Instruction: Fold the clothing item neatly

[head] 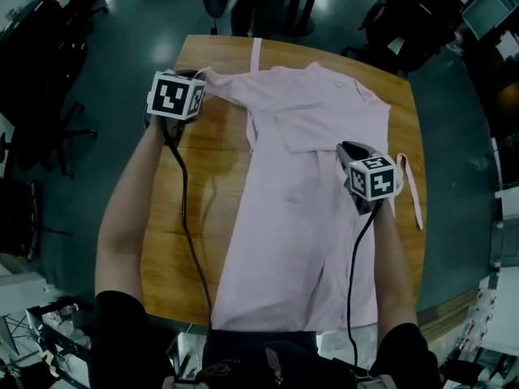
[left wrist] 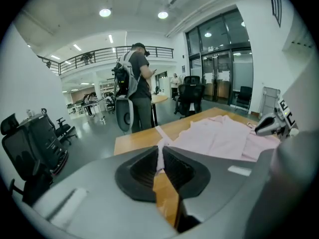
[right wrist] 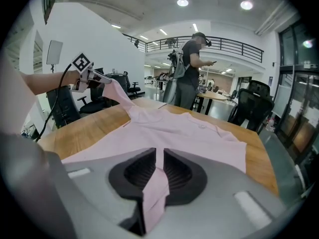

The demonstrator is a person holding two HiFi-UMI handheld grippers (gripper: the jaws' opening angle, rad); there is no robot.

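A pale pink garment (head: 308, 193) lies spread lengthwise on the wooden table (head: 182, 233), collar end far from me. My left gripper (head: 199, 78) is at the table's far left corner. It is shut on the end of the left sleeve (head: 223, 86), which is pulled out sideways. In the left gripper view a thin pink edge (left wrist: 160, 156) is pinched between the pads. My right gripper (head: 347, 150) sits over the garment's right chest, shut on a fold of pink cloth (right wrist: 157, 180) that hangs from its jaws. The raised sleeve (right wrist: 117, 91) and the left gripper (right wrist: 94, 76) show in the right gripper view.
A pink strap (head: 409, 189) trails off the garment at the table's right edge, and another (head: 256, 55) lies at the far edge. Office chairs (head: 49, 128) stand on the dark floor to the left. A person (left wrist: 137, 83) stands beyond the far end. Black cables (head: 185, 209) run from both grippers.
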